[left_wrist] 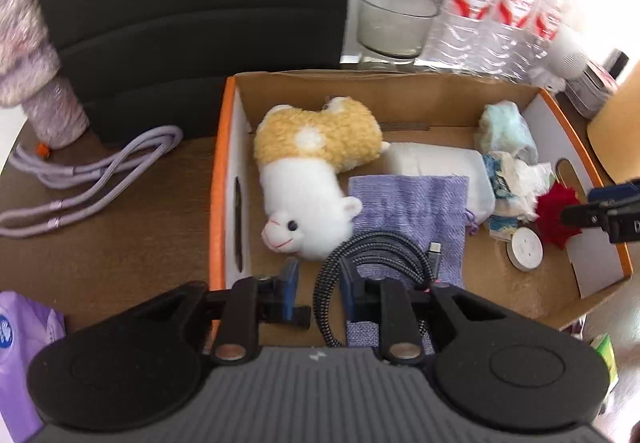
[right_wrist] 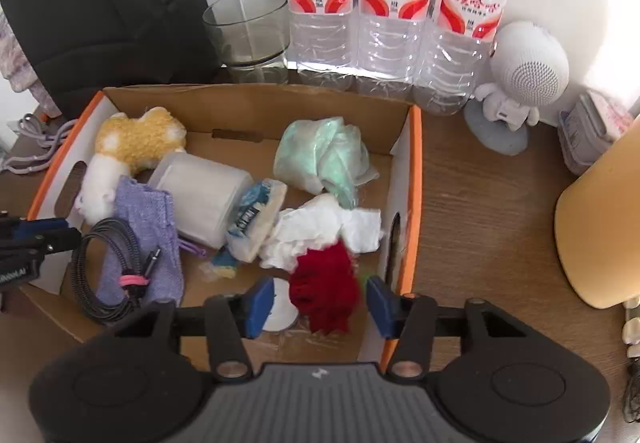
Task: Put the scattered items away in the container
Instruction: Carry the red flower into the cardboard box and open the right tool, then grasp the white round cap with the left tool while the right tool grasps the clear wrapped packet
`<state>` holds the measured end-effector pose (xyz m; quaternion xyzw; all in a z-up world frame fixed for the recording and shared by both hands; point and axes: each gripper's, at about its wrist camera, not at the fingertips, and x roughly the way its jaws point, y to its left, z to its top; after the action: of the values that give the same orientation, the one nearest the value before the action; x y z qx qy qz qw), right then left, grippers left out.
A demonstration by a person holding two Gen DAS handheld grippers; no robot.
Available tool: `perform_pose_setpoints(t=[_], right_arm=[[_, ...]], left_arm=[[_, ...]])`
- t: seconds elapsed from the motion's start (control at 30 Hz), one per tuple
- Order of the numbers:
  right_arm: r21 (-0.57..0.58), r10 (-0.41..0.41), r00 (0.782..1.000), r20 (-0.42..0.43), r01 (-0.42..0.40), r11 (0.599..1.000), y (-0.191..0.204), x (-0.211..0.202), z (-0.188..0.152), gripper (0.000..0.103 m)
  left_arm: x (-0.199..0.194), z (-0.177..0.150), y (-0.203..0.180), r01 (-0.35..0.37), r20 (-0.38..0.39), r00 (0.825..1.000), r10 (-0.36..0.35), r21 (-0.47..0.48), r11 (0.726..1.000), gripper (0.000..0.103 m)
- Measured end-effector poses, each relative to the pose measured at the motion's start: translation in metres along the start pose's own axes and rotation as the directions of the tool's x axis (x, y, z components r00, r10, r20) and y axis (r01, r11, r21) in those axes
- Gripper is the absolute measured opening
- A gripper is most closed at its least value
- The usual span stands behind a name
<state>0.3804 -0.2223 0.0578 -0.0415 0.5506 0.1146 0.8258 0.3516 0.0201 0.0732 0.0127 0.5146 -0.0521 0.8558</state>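
Note:
An orange-rimmed cardboard box [left_wrist: 218,179] [right_wrist: 416,179] holds a plush alpaca [left_wrist: 308,179], a purple knit pouch [left_wrist: 412,211], a white packet [left_wrist: 436,163], crumpled tissues [right_wrist: 320,227], a pale green wad [right_wrist: 324,155] and a white disc [left_wrist: 525,249]. My left gripper [left_wrist: 319,289] hangs over the box's near left part, open. A coiled black braided cable [left_wrist: 380,255] runs loosely between its blue pads and rests on the pouch. Over the near right corner my right gripper [right_wrist: 320,305] is open, with a red fluffy ball [right_wrist: 324,291] between its pads but untouched by them.
A lilac cable [left_wrist: 80,171] lies on the wooden table left of the box, a purple packet [left_wrist: 24,331] nearer. Behind stand a black block [left_wrist: 188,3], a glass [right_wrist: 248,31] and three water bottles [right_wrist: 396,3]. A white speaker figure [right_wrist: 524,75] and a yellow object [right_wrist: 600,227] are at the right.

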Motion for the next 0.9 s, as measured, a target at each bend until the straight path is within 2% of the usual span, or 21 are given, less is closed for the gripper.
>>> perform_pose_setpoints(t=[0.1,0.13,0.17,0.23,0.27,0.3,0.33,0.37,0.4,0.43,0.47,0.5,0.53,0.57,0.6,0.63,0.7,0.77,0.83,0.9], right_arm=[[0.059,0.037,0.999,0.015,-0.037,0.998,-0.002,-0.01,0.002,0.062],[0.076,0.06,0.998,0.02,-0.062,0.995,-0.001,-0.015,0.001,0.069],[0.082,0.081,0.996,0.03,-0.083,0.993,0.001,-0.021,0.001,0.075],[0.067,0.102,0.993,0.064,-0.106,0.992,0.01,-0.035,-0.003,0.077],[0.056,0.11,0.989,0.094,-0.116,0.992,0.015,-0.043,-0.006,0.077],[0.049,0.118,0.983,0.139,-0.126,0.991,0.019,-0.052,-0.011,0.077],[0.046,0.116,0.973,0.201,-0.128,0.991,0.022,-0.063,-0.017,0.078],[0.045,0.107,0.955,0.276,-0.124,0.991,0.026,-0.074,-0.026,0.079],[0.042,0.096,0.924,0.37,-0.12,0.992,0.03,-0.086,-0.036,0.079],[0.033,0.084,0.865,0.494,-0.115,0.993,0.033,-0.098,-0.052,0.08],[0.009,0.072,0.776,0.626,-0.1,0.995,0.035,-0.11,-0.072,0.084],[-0.028,0.067,0.675,0.734,-0.068,0.997,0.039,-0.118,-0.092,0.088],[-0.053,0.057,0.585,0.809,-0.025,0.998,0.043,-0.123,-0.111,0.098],[-0.06,0.042,0.527,0.849,0.018,0.998,0.048,-0.124,-0.125,0.102],[-0.071,0.033,0.504,0.863,0.056,0.996,0.054,-0.124,-0.134,0.102],[-0.088,0.035,0.507,0.861,0.081,0.993,0.058,-0.123,-0.14,0.101],[-0.117,0.046,0.528,0.848,0.101,0.988,0.065,-0.125,-0.146,0.1],[-0.116,0.044,0.533,0.845,0.102,0.988,0.07,-0.13,-0.153,0.1],[-0.094,0.037,0.542,0.84,0.078,0.993,0.071,-0.136,-0.165,0.1],[-0.066,0.023,0.572,0.82,0.054,0.996,0.07,-0.141,-0.187,0.101]], left_arm=[[-0.007,0.003,0.005,0.005,-0.026,1.0,-0.006,-0.05,0.999,0.048],[-0.012,0.002,0.005,0.006,-0.024,1.0,-0.007,-0.061,0.998,0.053],[-0.017,0.002,0.005,0.0,-0.012,1.0,0.0,-0.07,0.998,0.055],[-0.033,-0.004,0.003,-0.02,0.039,0.999,0.023,-0.077,0.997,0.067],[-0.045,-0.009,0.002,-0.029,0.089,0.995,0.036,-0.086,0.996,0.072],[-0.058,-0.015,0.0,-0.032,0.151,0.988,0.045,-0.088,0.996,0.08],[-0.071,-0.024,-0.002,-0.038,0.234,0.971,0.058,-0.088,0.995,0.083],[-0.085,-0.036,-0.005,-0.051,0.339,0.937,0.078,-0.088,0.995,0.084],[-0.098,-0.051,-0.007,-0.056,0.46,0.883,0.09,-0.087,0.995,0.088],[-0.109,-0.071,-0.009,-0.048,0.593,0.801,0.083,-0.074,0.996,0.096],[-0.117,-0.091,-0.01,-0.04,0.702,0.709,0.069,-0.057,0.998,0.101],[-0.121,-0.107,-0.012,-0.044,0.763,0.642,0.075,-0.061,0.997,0.103],[-0.123,-0.12,-0.013,-0.043,0.786,0.613,0.081,-0.07,0.997,0.103],[-0.124,-0.127,-0.014,-0.035,0.787,0.611,0.082,-0.077,0.996,0.103],[-0.124,-0.133,-0.014,-0.022,0.788,0.611,0.079,-0.083,0.996,0.103],[-0.125,-0.138,-0.015,-0.015,0.792,0.606,0.081,-0.091,0.996,0.103],[-0.129,-0.146,-0.016,-0.017,0.796,0.599,0.082,-0.09,0.996,0.103],[-0.135,-0.152,-0.018,-0.032,0.797,0.599,0.077,-0.073,0.997,0.103],[-0.142,-0.168,-0.023,-0.071,0.796,0.596,0.104,-0.076,0.995,0.103],[-0.155,-0.201,-0.034,-0.119,0.787,0.597,0.154,-0.103,0.988,0.103]])
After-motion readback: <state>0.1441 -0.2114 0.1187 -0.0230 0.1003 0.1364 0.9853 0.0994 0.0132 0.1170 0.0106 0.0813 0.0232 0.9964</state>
